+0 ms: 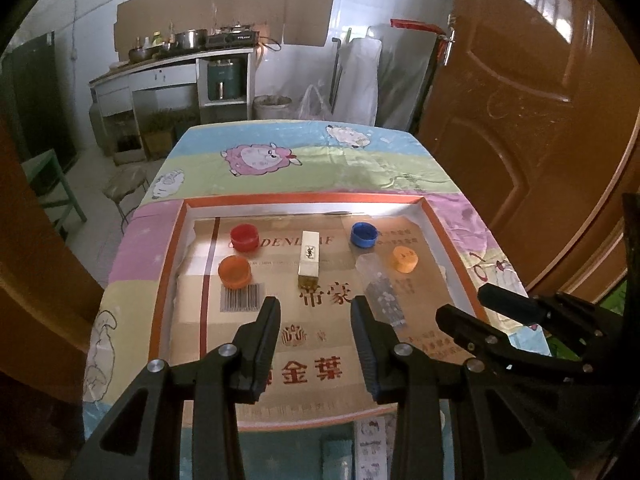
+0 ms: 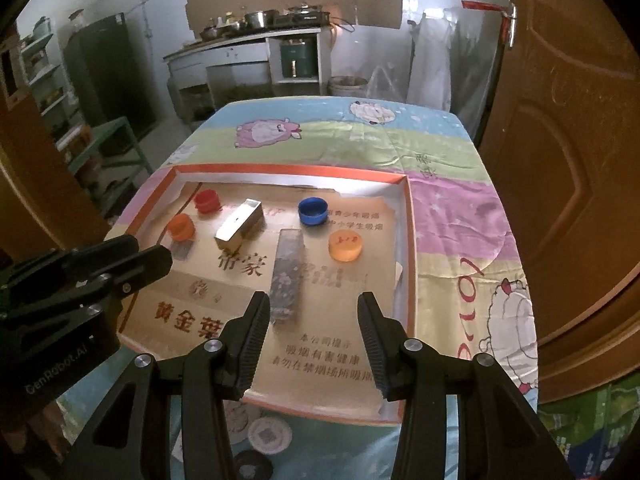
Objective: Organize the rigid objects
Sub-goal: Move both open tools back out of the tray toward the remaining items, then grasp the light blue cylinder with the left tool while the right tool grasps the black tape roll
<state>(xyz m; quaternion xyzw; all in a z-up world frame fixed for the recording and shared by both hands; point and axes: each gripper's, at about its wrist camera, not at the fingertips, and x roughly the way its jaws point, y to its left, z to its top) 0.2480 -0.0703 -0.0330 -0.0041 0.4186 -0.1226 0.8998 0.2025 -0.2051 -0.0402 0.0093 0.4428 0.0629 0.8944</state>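
Note:
A shallow orange-rimmed cardboard tray lies on the table. In it are a red cap, an orange cap, a blue cap, a yellow-orange cap, a gold rectangular case and a clear patterned tube. My left gripper is open and empty above the tray's near half. My right gripper is open and empty, with the tube's near end by its left finger.
The table wears a cartoon sheep cloth. A brown door stands close on the right. A green stool and a kitchen counter are beyond the table. Round lids lie near the front edge.

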